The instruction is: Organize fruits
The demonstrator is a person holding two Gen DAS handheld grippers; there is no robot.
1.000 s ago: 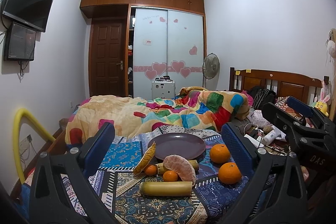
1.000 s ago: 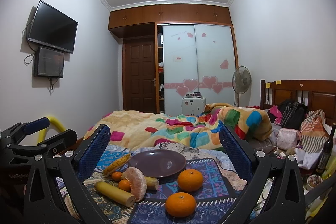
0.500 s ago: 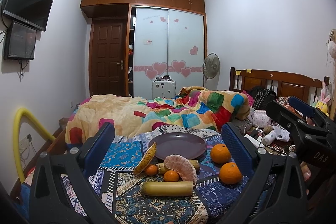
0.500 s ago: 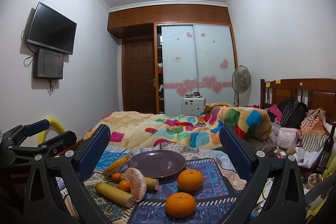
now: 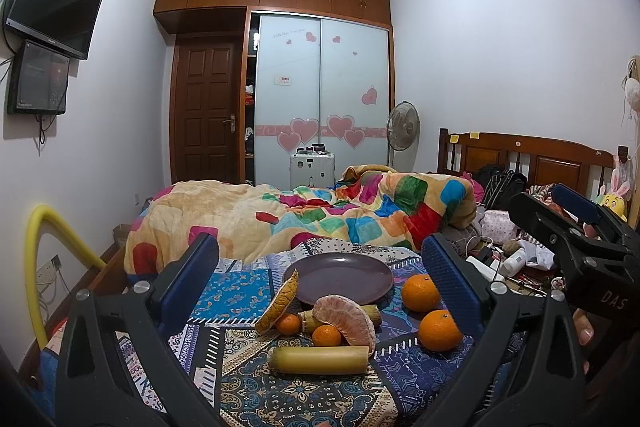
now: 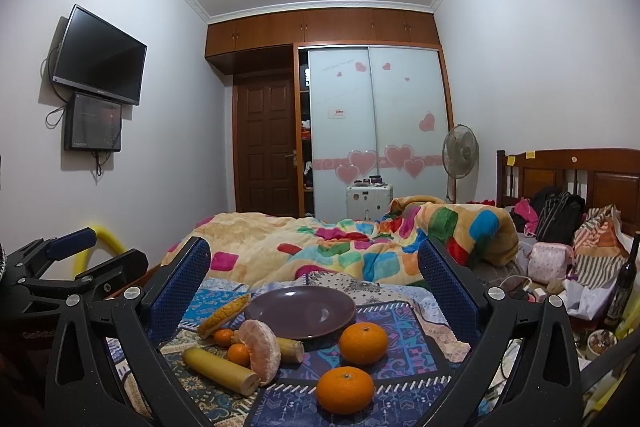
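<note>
Almost no motion over the last second: both views drift very slightly, fruit and plate unchanged.

Left claw (image 5: 320,269) wide open, nothing between its blue pads; right claw (image 6: 314,285) likewise wide open and empty, both hovering short of the fruit. Purple plate (image 6: 280,323) sits bare on the patterned cloth (image 5: 240,295) over the bed. All fruit is off it: two large oranges (image 6: 363,343) (image 6: 346,389) to the plate's right, well apart from the rest; peeled citrus piece (image 6: 262,351) leaning on two small tangerines (image 5: 327,335) (image 5: 288,323); near yellow cylinder (image 5: 320,359) in front, a second (image 6: 291,347) behind the peeled piece; corn-like cob (image 5: 280,301) propped against the plate's left rim. Judgement: task not begun in effect; every piece remains to be moved, presumably onto the plate.
</note>
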